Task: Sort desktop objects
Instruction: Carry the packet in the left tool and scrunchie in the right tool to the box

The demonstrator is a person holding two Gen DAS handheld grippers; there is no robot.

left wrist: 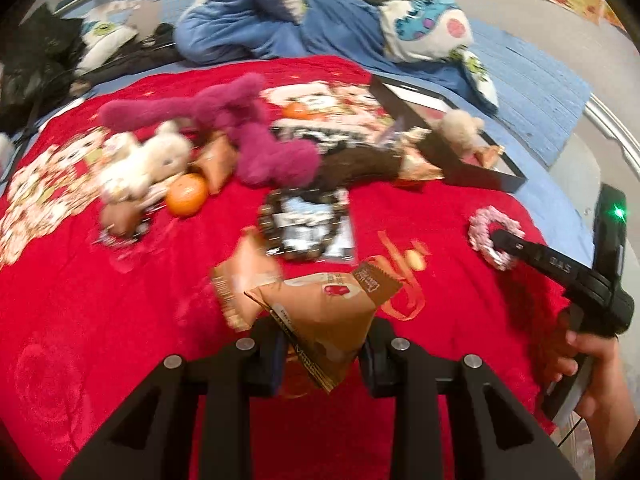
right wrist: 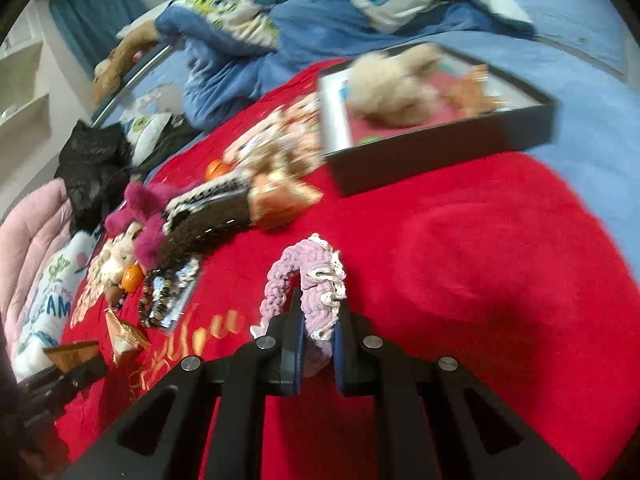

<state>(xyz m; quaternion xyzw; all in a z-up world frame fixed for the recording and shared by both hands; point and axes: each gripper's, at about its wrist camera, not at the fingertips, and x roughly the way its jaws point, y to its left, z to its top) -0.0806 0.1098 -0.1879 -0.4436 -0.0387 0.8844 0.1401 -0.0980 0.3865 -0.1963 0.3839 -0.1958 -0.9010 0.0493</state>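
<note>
Under both grippers: a red blanket (left wrist: pixel 100 300) spread over a blue bed, w/ a heap of blue patterned bedding (left wrist: pixel 360 8) far beyond. Ahead & to the right of the left gripper (left wrist: pixel 324 354) sits a black tray (right wrist: pixel 440 152), shallow, one corner on the red blanket, the rest on blue sheet. Inside it: a beige fluffy toy (right wrist: pixel 396 88) & an orange packet (right wrist: pixel 472 96), close together.

Ahead of the left gripper, further out, a loose pile: magenta plush toy (left wrist: pixel 260 136), white plush toy (left wrist: pixel 144 160) to its left, a dark brown knitted piece (left wrist: pixel 360 164) to its right. Just past the gripper tips lies a beaded bracelet on a card (left wrist: pixel 308 224). An orange fruit (left wrist: pixel 187 194) sits ahead-left, just beside the white toy; a second orange fruit (left wrist: pixel 297 111) lies far ahead, behind the pile.

Left gripper: jaws narrow, clamped on a tan triangular snack packet (left wrist: pixel 320 320), which sticks up out of the pads, clear of the blanket. Another similar packet (left wrist: pixel 240 280) lies just ahead-left of it.

Right gripper (right wrist: pixel 316 354): pinched nearly closed on a pink crocheted scrunchie (right wrist: pixel 308 300), loop arching up past the fingertips, white lace edging on its right side. A hand (left wrist: pixel 592 376) grips the handle, seen far right from the left cam. Pics blurred, so small print unreadable.
</note>
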